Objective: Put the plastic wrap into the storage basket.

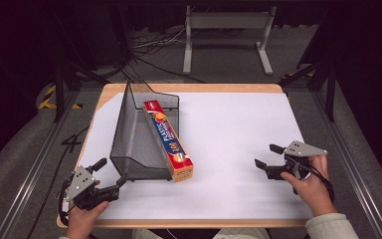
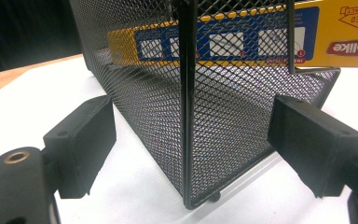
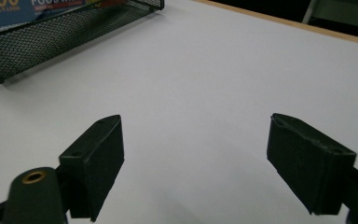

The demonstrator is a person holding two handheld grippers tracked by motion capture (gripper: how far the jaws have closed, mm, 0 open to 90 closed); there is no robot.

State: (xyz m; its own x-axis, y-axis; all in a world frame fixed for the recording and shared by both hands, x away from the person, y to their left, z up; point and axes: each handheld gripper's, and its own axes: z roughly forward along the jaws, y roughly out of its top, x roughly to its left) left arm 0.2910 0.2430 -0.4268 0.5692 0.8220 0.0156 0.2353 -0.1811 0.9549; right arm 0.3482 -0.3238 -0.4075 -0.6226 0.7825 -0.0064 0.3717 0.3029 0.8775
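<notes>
- Black mesh file holder on white sheet; plastic-wrap box leans on its right rim.
- Left gripper: jaws wide, straddling holder's near corner, gripping nothing.
- Right gripper: half open, empty, well apart.
- Judged step: bracing holder; next, right gripper reaches for box.

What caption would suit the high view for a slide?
Plastic wrap box leaning in a black mesh basket, open left gripper at its corner.

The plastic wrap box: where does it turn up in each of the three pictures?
High view: plastic wrap box left of centre, leaning in the mesh basket.
Left gripper view: top, seen through the mesh.
Right gripper view: top left corner.
Shared landmark: the black mesh basket.
</notes>
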